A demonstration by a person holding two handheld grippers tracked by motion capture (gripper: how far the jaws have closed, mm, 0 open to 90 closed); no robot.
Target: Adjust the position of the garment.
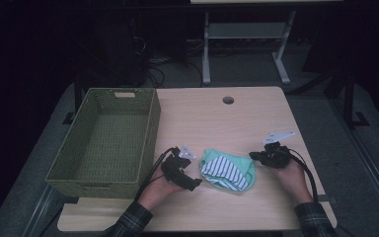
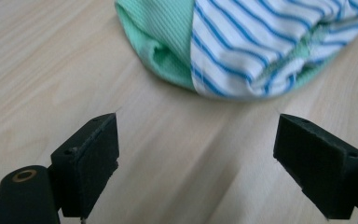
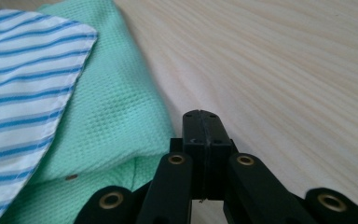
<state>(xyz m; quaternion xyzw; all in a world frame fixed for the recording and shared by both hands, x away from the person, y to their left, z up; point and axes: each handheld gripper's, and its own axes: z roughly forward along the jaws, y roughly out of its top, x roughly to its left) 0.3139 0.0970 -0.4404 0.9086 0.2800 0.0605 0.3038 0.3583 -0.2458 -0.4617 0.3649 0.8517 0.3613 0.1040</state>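
A folded mint-green cloth (image 1: 244,178) with a white, blue-striped piece (image 1: 222,170) on top lies on the wooden table (image 1: 212,123), near its front. My left gripper (image 1: 196,184) rests just left of the cloth. In the left gripper view my left gripper (image 2: 198,135) is open, with bare table between its pads and the striped piece (image 2: 261,42) and green cloth (image 2: 163,37) ahead. My right gripper (image 1: 253,156) sits at the cloth's right edge. In the right gripper view my right gripper (image 3: 201,119) is shut, beside the green cloth (image 3: 112,107), with nothing seen between its jaws.
A green woven basket (image 1: 150,128), empty inside, stands on the left part of the table, close to the left hand. A round cable hole (image 1: 228,100) sits near the far edge. Beyond the table are desk legs and cables on a dark floor.
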